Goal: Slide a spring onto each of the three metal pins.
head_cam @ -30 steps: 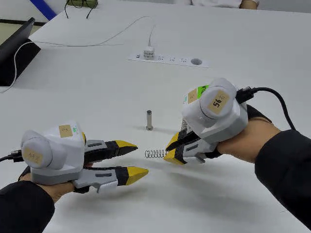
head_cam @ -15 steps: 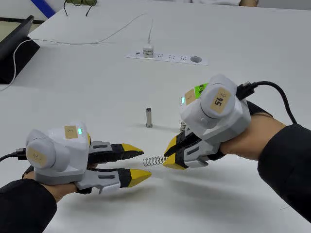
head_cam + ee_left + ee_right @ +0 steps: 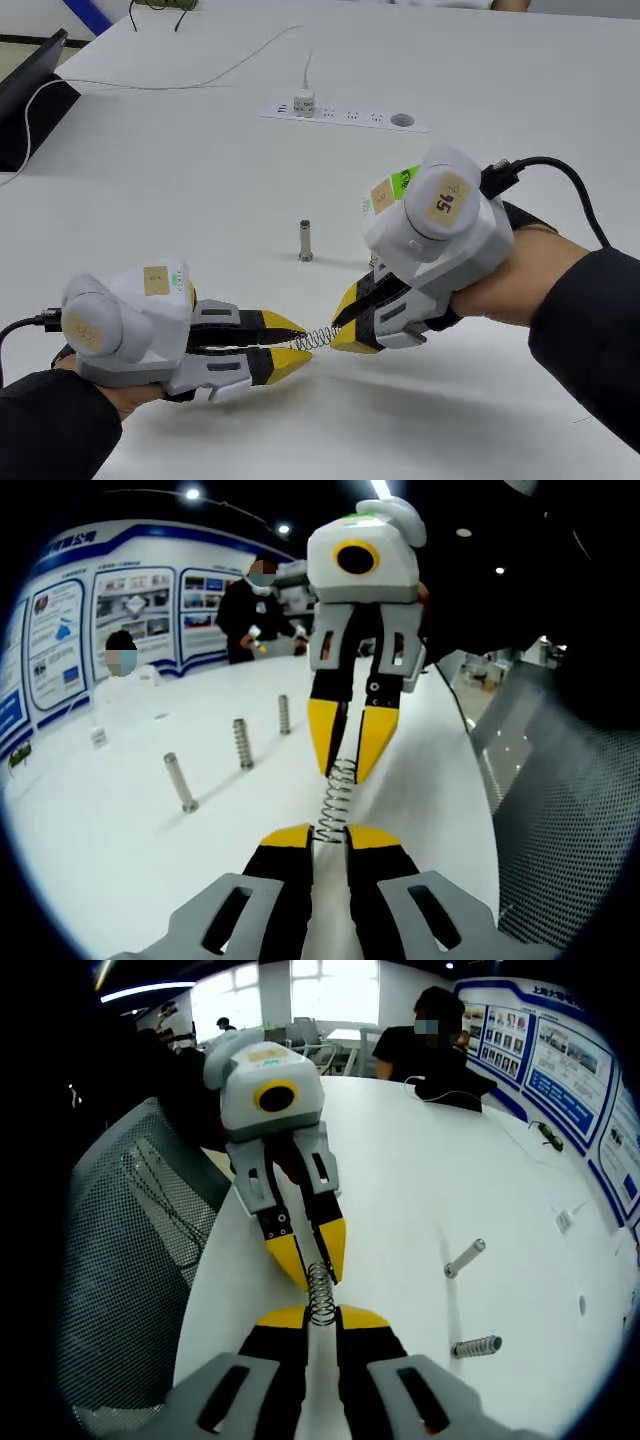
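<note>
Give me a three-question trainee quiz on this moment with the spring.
1. True or false: the spring lies loose on the table.
2. Which claw grips the spring? A. the left claw alone. B. the right claw alone. C. both, one at each end.
3. Fill in: the left gripper view shows ___ upright pins on the table.
Key: 1 false, it is held between the claws; 2 C; 3 three.

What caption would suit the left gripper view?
Left gripper and right gripper each clamp one end of a single spring.
</note>
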Available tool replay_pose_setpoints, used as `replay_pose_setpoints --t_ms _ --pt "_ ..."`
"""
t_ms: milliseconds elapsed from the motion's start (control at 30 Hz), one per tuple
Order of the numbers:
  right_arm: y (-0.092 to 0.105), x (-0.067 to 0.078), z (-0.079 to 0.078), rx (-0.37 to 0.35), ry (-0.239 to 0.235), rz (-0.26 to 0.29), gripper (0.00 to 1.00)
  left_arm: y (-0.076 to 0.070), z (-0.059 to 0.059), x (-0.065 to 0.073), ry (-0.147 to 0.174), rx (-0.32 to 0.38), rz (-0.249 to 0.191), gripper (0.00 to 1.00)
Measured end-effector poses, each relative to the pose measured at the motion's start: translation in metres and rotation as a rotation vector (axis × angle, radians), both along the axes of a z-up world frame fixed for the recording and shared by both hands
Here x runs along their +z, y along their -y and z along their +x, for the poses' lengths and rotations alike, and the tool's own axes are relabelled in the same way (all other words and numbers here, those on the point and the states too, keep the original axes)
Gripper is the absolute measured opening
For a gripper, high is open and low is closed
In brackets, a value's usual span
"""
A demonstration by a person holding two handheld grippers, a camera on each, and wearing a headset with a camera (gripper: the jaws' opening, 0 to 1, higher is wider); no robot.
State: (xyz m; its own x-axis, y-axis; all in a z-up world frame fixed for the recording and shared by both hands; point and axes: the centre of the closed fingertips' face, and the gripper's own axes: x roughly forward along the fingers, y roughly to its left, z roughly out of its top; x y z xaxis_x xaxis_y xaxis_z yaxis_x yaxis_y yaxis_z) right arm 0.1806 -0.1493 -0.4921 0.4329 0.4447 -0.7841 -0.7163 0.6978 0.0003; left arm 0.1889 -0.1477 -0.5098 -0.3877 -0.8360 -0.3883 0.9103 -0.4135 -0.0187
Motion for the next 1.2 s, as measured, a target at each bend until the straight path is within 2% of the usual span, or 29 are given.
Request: replay_pose_setpoints --t_ms 267,700,1200 --pt "-0.005 0.012 0.007 0.001 0.040 0.008 0.11 0.001 0.000 0.001 -0.003 0.000 -0.007 0.12" --pt "-0.023 0.028 0.024 0.006 0.127 0.037 0.12 0.001 0.000 0.004 -0.027 0.012 -0.018 0.11" --pt "-0.025 0.030 0.026 0.002 0.143 0.049 0.14 0.002 0.001 0.007 -0.037 0.022 -0.025 0.11"
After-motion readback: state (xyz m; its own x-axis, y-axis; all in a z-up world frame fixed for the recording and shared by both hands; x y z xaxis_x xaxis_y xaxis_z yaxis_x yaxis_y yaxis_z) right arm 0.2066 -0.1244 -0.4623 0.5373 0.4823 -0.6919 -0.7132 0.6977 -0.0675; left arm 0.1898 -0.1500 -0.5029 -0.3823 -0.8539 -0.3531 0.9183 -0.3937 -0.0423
